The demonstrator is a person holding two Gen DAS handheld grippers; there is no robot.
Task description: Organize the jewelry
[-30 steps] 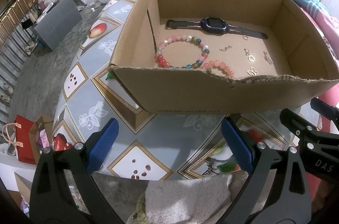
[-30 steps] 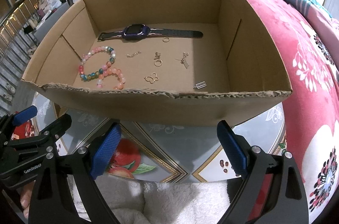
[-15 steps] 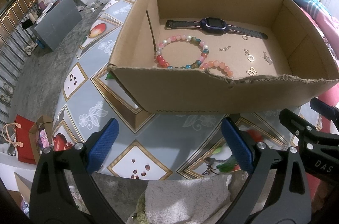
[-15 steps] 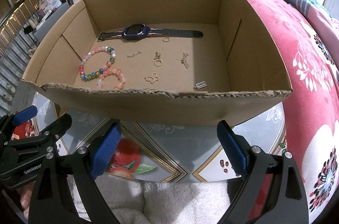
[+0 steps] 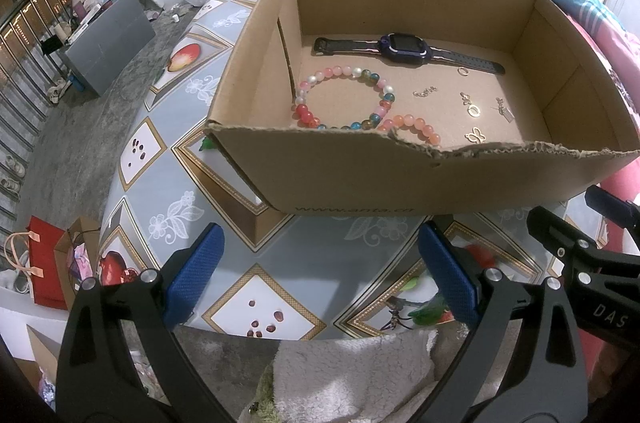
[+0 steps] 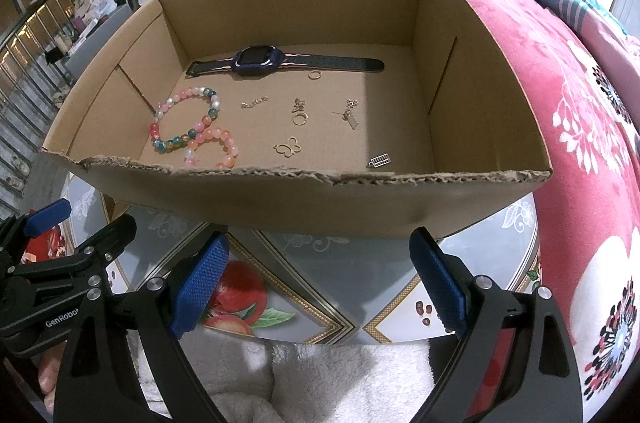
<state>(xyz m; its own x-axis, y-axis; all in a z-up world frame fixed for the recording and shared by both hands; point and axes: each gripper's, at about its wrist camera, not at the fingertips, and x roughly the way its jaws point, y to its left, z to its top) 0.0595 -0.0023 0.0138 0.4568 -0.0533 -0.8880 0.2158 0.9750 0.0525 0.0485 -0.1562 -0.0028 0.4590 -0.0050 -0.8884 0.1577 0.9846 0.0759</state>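
A shallow cardboard box (image 5: 400, 179) (image 6: 280, 199) stands on the patterned table. On its floor lie a dark purple watch (image 5: 404, 49) (image 6: 260, 61), a multicoloured bead bracelet (image 5: 344, 99) (image 6: 184, 119), an orange-pink bead bracelet (image 5: 412, 127) (image 6: 216, 147) and several small gold charms, among them a butterfly (image 5: 475, 135) (image 6: 289, 147). A small silver charm (image 6: 379, 160) lies near the front right. My left gripper (image 5: 320, 279) is open, low over the table before the box. My right gripper (image 6: 320, 279) is open too, empty, in front of the box.
The round table (image 5: 304, 263) carries a fruit-patterned cloth. A pink flowered bedcover (image 6: 580, 143) borders the right side. The floor at left holds a grey box (image 5: 108, 39) and a red bag (image 5: 44, 263). White fleece (image 6: 320, 375) lies under both grippers.
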